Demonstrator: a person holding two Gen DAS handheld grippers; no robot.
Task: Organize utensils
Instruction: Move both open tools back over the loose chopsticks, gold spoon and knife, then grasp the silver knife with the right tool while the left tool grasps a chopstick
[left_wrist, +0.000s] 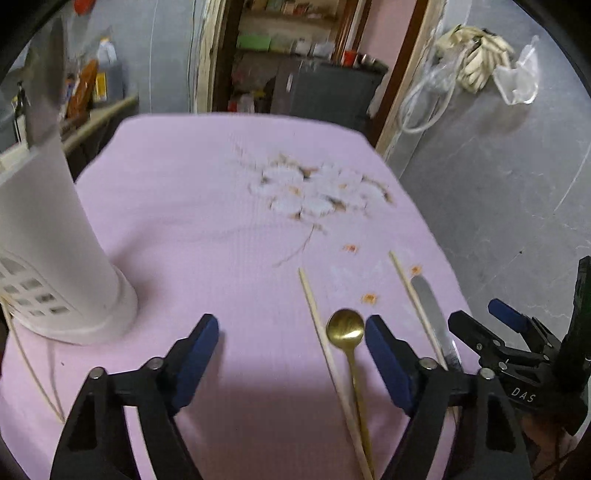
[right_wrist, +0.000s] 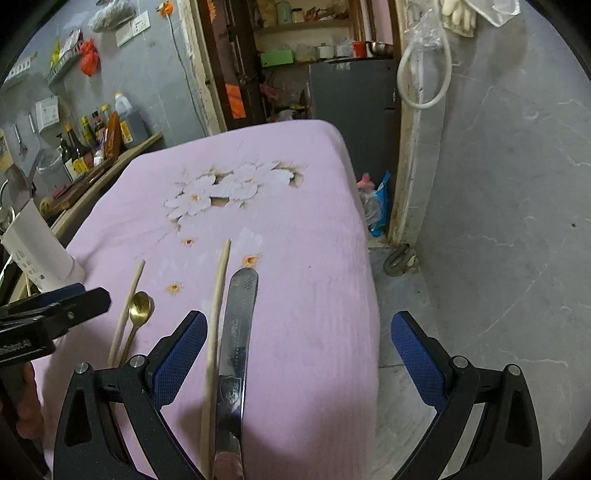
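— Between the left tongs (left_wrist: 291, 336), wide and empty, lie the slim gold metal spoon (left_wrist: 346, 326) and a pale wooden chopstick (left_wrist: 319, 325), long axes running away from them on the pink-clothed counter (left_wrist: 207, 221).

— And the right tongs (right_wrist: 297, 347)?

— Wide too, empty, straddling the steel table knife (right_wrist: 238, 325); the white slotted plastic holder (left_wrist: 55, 236) stands far left.

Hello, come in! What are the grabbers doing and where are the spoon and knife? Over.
Left gripper open, empty. Right gripper open over knife and chopstick. Gold spoon lies flat beside other chopstick. White holder upright, path unblocked.
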